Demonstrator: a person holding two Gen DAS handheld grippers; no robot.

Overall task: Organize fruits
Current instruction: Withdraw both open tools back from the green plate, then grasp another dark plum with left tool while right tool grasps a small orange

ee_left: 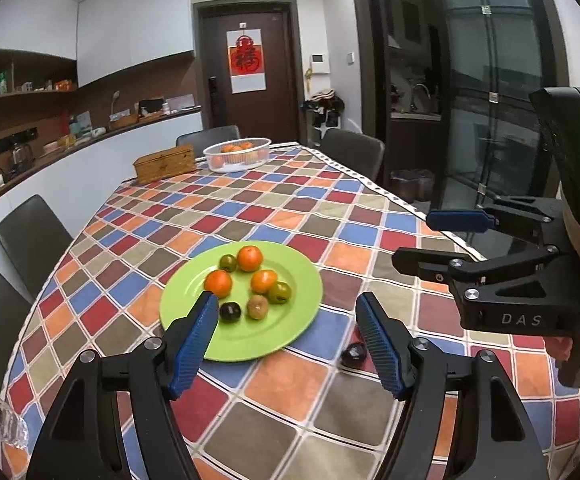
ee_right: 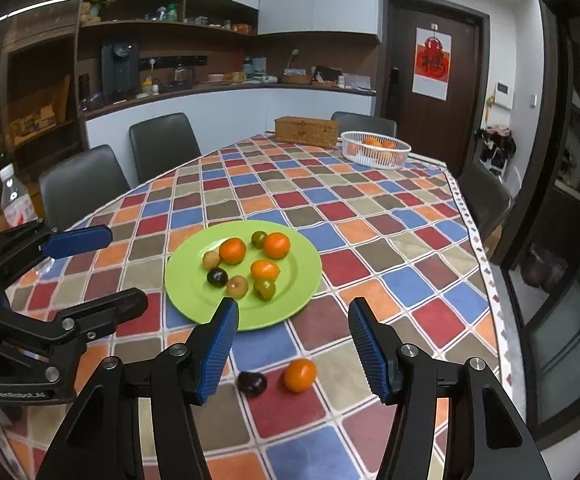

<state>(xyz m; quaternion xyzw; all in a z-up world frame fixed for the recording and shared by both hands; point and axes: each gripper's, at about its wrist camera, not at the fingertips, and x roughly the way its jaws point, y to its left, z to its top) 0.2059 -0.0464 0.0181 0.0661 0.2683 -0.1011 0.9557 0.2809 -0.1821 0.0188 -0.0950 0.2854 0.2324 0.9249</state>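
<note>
— Two claws, what do they hold?

— Nothing. My left claw [ee_left: 285,304] hangs released over the near rim of the green plate [ee_left: 290,332]; no fruit sits between its blue pads [ee_left: 193,344]. My right claw [ee_right: 294,312] is likewise released, above the checkered cloth [ee_right: 370,216] just off that plate's near rim.

— Where are the fruits?

— On the plate, which lies on the desk toward its near end, midway between the side edges: three orange fruits, namely one at the far side [ee_right: 276,245], one beside it [ee_right: 232,251] and one nearer the middle [ee_right: 265,270]; two green ones [ee_right: 258,238] [ee_right: 265,288]; two tan ones [ee_right: 211,259] [ee_right: 237,286]; and one dark plum [ee_right: 217,277]. Off the plate, closer to the desk's near edge, a second dark fruit [ee_right: 252,383] and a loose orange [ee_right: 300,375] rest side by side on the cloth.

— And at the far end?

— A white basket of oranges [ee_right: 376,150] beside a wicker box [ee_right: 306,131].
</note>
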